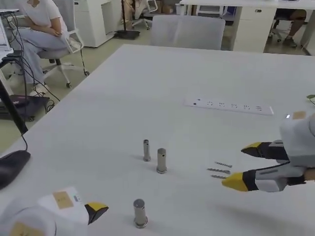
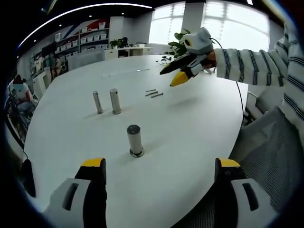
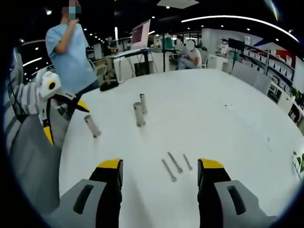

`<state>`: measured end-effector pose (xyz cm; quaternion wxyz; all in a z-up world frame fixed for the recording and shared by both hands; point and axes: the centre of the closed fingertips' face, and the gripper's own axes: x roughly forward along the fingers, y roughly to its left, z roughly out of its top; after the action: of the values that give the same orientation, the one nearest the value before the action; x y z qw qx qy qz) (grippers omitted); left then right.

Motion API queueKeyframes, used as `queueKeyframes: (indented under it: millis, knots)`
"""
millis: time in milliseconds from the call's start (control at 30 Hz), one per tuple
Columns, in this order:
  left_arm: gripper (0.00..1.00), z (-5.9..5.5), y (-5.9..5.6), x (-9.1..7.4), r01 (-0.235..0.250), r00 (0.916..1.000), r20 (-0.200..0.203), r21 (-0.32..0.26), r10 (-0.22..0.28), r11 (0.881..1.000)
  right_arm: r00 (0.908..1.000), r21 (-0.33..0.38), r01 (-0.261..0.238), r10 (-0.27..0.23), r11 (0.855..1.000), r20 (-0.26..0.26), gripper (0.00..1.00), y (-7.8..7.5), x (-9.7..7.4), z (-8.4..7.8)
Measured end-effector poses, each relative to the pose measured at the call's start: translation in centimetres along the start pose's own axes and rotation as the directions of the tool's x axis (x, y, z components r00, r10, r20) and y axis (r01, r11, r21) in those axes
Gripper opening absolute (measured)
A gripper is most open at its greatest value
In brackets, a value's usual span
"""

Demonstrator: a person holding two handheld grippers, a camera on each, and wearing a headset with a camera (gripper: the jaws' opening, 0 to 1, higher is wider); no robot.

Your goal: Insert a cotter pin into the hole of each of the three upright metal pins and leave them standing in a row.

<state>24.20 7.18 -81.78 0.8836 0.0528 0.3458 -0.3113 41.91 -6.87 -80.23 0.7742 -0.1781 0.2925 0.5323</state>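
Observation:
Three upright metal pins stand on the white table: a thin one (image 1: 146, 150), a thicker one (image 1: 161, 160) beside it, and a third (image 1: 140, 212) apart, nearer me. Three cotter pins (image 1: 219, 170) lie flat to their right. My right gripper (image 1: 241, 165) is open, hovering just right of the cotter pins (image 3: 175, 164), which lie ahead between its yellow tips (image 3: 160, 166). My left gripper (image 2: 160, 164) is open and empty, low at the table's near edge, facing the nearest pin (image 2: 135, 139). The right gripper (image 2: 183, 71) shows beyond the cotter pins (image 2: 153, 93).
A white power strip (image 1: 229, 105) lies farther back on the table. A black mouse (image 1: 12, 164) sits at the left edge. A grey chair (image 1: 187, 30) stands at the far side, and a person sits at the far left (image 1: 42, 24).

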Motion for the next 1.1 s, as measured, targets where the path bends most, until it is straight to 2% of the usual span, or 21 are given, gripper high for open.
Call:
queueKeyframes:
  millis: [100, 467, 567, 633, 767, 933, 1100]
  knots:
    - [0.90, 0.1, 0.2, 0.0, -0.010, 0.9999, 0.006, 0.006, 0.010, 1.000, 0.9999, -0.010, -0.009, 0.009, 1.000, -0.012, 0.63, -0.2, 0.6, -0.2]
    - [0.90, 0.6, 0.2, -0.3, -0.016, 0.9996, 0.022, -0.002, 0.016, 1.000, 0.9969, 0.008, -0.033, 0.034, 0.999, -0.070, 0.54, -1.3, 2.1, -1.6]
    - [0.90, 0.6, 0.2, -0.3, -0.016, 0.9997, 0.020, -0.002, 0.016, 1.000, 0.9959, -0.020, -0.019, 0.017, 1.000, -0.089, 0.46, -1.7, 2.3, -1.9]
    - [0.90, 0.6, 0.2, -0.4, -0.018, 0.9997, 0.018, 0.001, 0.018, 1.000, 0.9947, -0.040, -0.022, 0.017, 0.999, -0.101, 0.44, -1.8, 2.4, -2.0]
    - [0.90, 0.7, 0.4, -0.4, -0.023, 0.9995, 0.020, -0.004, 0.023, 1.000, 0.9934, -0.056, -0.032, 0.026, 0.998, -0.112, 0.43, -1.9, 2.6, -1.9]
    - [0.89, 0.6, 0.5, -0.5, -0.028, 0.9994, 0.021, -0.007, 0.028, 1.000, 0.9920, -0.087, -0.041, 0.030, 0.995, -0.122, 0.36, -2.1, 3.0, -1.8]
    - [0.89, 0.5, 0.5, -0.5, -0.030, 0.9994, 0.019, -0.011, 0.030, 0.999, 0.9914, -0.081, -0.049, 0.039, 0.996, -0.125, 0.31, -2.3, 3.4, -1.6]
